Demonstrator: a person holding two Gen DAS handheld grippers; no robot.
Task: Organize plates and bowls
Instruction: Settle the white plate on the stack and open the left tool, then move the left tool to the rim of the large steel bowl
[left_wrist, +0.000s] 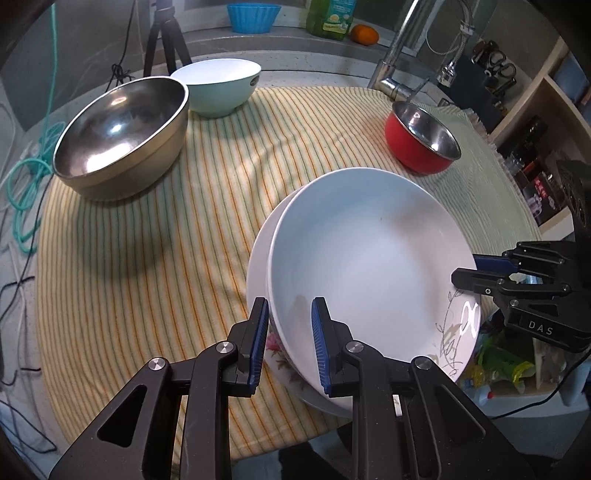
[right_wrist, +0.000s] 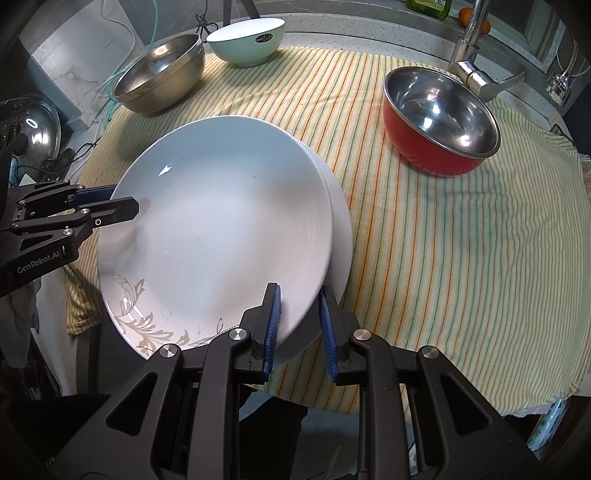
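A white plate with a grey leaf pattern (left_wrist: 373, 258) (right_wrist: 218, 236) sits tilted on top of a second white plate (left_wrist: 258, 266) (right_wrist: 341, 229) near the front edge of the striped cloth. My left gripper (left_wrist: 290, 339) straddles the top plate's rim, jaws a little apart, one finger each side. My right gripper (right_wrist: 299, 325) straddles the opposite rim the same way. Each gripper shows in the other's view: the right (left_wrist: 480, 273), the left (right_wrist: 110, 203). A large steel bowl (left_wrist: 122, 133) (right_wrist: 162, 74), a mint bowl (left_wrist: 221, 86) (right_wrist: 247, 40) and a red bowl (left_wrist: 421, 136) (right_wrist: 439, 118) stand on the cloth.
The yellow-green striped cloth (left_wrist: 147, 258) (right_wrist: 461, 240) covers the counter. A chrome tap (left_wrist: 402, 48) (right_wrist: 472, 66) stands at the back right. A tripod (left_wrist: 166, 40), a blue basin (left_wrist: 253, 16), a green bottle (left_wrist: 330, 16) and an orange (left_wrist: 364, 34) stand behind. Shelves (left_wrist: 546, 122) stand to the right.
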